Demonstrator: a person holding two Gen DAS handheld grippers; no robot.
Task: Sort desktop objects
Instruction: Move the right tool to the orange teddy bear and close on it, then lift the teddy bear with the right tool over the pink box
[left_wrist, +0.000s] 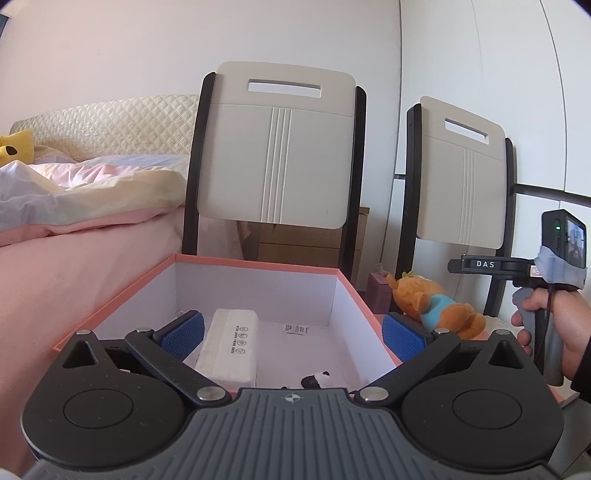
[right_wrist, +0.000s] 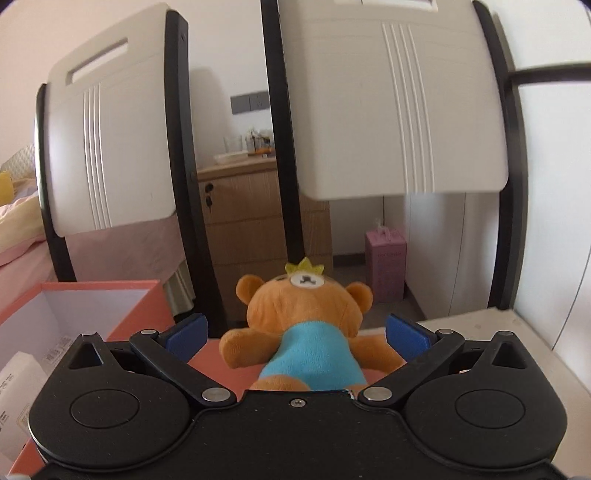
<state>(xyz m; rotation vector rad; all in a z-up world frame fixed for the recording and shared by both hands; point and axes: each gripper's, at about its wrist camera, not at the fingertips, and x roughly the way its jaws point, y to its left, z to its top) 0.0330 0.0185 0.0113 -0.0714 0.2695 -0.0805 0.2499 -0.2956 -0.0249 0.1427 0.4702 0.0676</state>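
Two chair backs (right_wrist: 388, 103) stand close behind the plush bear (right_wrist: 303, 332)

white table (right_wrist: 491, 332), pink box (left_wrist: 343, 284), plush bear (right_wrist: 306, 325)

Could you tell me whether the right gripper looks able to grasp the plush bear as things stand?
Probably yes. The right gripper is open, with the plush bear lying on its back between its blue fingers, and nothing blocks them. The box stands off to the left.
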